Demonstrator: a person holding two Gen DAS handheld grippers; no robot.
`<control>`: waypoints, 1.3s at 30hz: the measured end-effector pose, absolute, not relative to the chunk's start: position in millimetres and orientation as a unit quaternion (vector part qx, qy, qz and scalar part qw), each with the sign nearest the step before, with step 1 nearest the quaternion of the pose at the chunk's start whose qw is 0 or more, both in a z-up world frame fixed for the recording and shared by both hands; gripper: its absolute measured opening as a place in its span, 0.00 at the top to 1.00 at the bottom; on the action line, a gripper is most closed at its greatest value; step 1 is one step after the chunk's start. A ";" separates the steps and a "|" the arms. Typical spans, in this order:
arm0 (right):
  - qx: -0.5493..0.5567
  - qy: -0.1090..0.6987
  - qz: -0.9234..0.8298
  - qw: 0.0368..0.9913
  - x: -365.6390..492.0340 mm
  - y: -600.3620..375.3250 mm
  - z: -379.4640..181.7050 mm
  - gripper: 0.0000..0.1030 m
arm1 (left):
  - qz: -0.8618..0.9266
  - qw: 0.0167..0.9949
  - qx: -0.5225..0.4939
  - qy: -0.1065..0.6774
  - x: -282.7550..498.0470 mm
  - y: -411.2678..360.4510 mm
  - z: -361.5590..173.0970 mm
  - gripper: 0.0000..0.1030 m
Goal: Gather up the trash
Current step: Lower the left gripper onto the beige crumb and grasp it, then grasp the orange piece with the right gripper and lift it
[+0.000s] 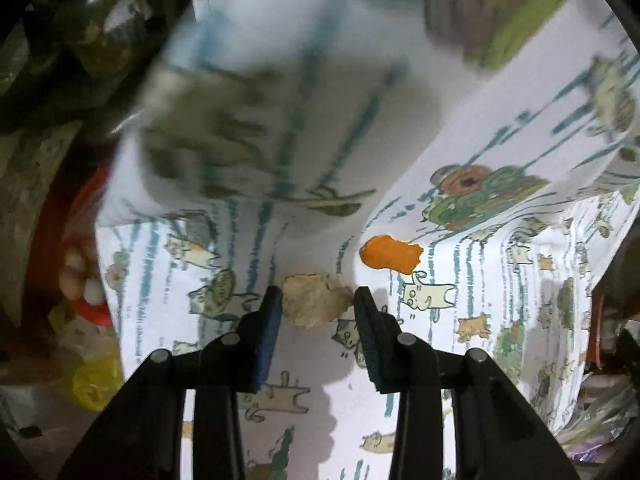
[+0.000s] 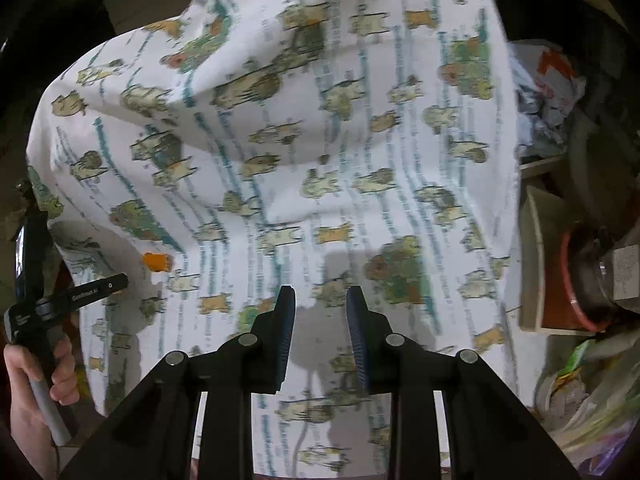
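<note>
**Left jaws on a pale scrap, right jaws bare above the cloth**

Only one bit of writing shows, a small white word on the black bar of the left gripper (image 2: 66, 294) as the right wrist view catches it, too small to read. A hand (image 2: 38, 372) wraps that tool's grey handle at the lower left, fingers curled round it.

Down the left wrist view, the left gripper (image 1: 316, 300) points steeply down at a white cloth (image 1: 500, 280) printed with cartoon cats and teal dashed stripes. A pale beige scrap (image 1: 314, 304) sits between its jaws; the left pad touches the scrap's edge and the right pad stands at its other edge, so the jaws look clamped on it. Just beyond lies an orange scrap (image 1: 390, 258), resting on the cloth apart from the pads.

At the left edge a red bowl (image 1: 90, 310) holds a few pale round things, with a yellow bag (image 1: 94, 380) below it. A dark glass jar (image 1: 104, 36) stands further up, its contents unclear.

The right gripper (image 2: 320, 304) hovers over the same cloth, jaws apart with nothing between them. To its right sit a red-rimmed pot (image 2: 576, 280) and crumpled bags (image 2: 548, 80).
</note>
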State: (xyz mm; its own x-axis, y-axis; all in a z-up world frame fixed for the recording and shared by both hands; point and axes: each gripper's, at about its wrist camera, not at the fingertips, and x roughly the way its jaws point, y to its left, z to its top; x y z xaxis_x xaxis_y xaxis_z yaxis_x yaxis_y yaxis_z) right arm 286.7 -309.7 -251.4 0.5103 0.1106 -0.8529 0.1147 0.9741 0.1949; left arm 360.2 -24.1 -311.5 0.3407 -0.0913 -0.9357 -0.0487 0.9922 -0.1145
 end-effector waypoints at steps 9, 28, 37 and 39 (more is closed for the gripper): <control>0.151 0.526 0.122 0.828 350.3 -212.1 -288.5 0.71 | 0.000 0.818 -0.059 0.573 343.4 16.9 -303.4 0.66; 0.155 0.531 0.154 0.819 402.7 -142.4 -356.4 0.92 | 0.015 0.825 -0.092 0.557 344.7 53.6 -289.6 0.66; 0.164 0.506 0.149 0.834 372.5 -155.1 -331.0 0.97 | 0.019 0.834 -0.087 0.544 342.0 58.3 -282.7 0.66; 0.142 0.505 0.128 0.842 361.2 -155.6 -323.2 0.97 | 0.017 0.837 -0.087 0.540 339.4 57.1 -279.3 0.66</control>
